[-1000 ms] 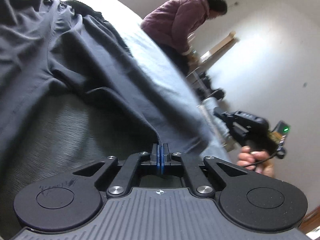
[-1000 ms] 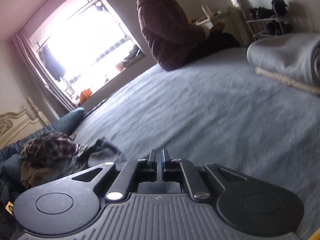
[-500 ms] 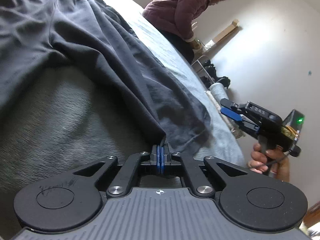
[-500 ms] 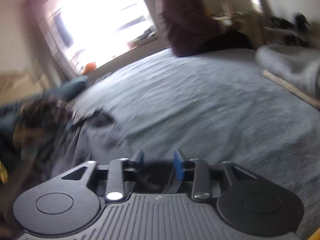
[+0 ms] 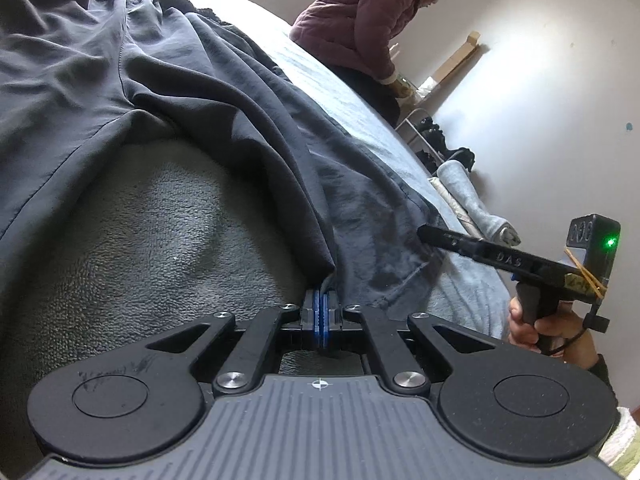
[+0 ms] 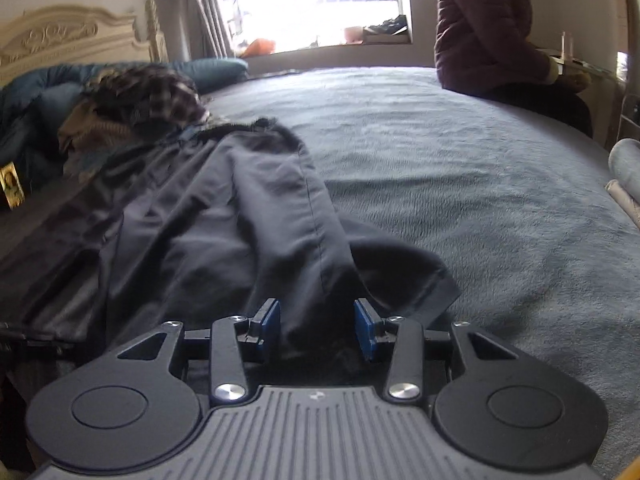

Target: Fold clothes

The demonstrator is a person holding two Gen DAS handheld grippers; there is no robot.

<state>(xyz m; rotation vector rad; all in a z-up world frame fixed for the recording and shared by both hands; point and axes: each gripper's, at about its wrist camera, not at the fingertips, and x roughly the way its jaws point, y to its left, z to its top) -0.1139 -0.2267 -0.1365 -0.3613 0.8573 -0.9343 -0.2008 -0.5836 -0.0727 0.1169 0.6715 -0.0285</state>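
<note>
The left gripper [image 5: 321,307] stays clamped on an edge of the dark trousers [image 5: 168,80] spread across a grey-blue bed [image 6: 460,168], while the right gripper [image 6: 316,322] (jaws opening, a trouser leg between them, pads not pressing) sits at the hem. A person in a maroon jacket [image 6: 488,20] sits beyond.

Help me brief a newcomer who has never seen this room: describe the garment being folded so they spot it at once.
Start at the wide grey-blue bed below the bright window. Near its foot lies a pair of dark trousers, legs running toward the cream headboard. Unlike the crumpled plaid clothes pile beyond, it lies stretched long, plain charcoal, with a grey fleecy lining showing inside.
</note>
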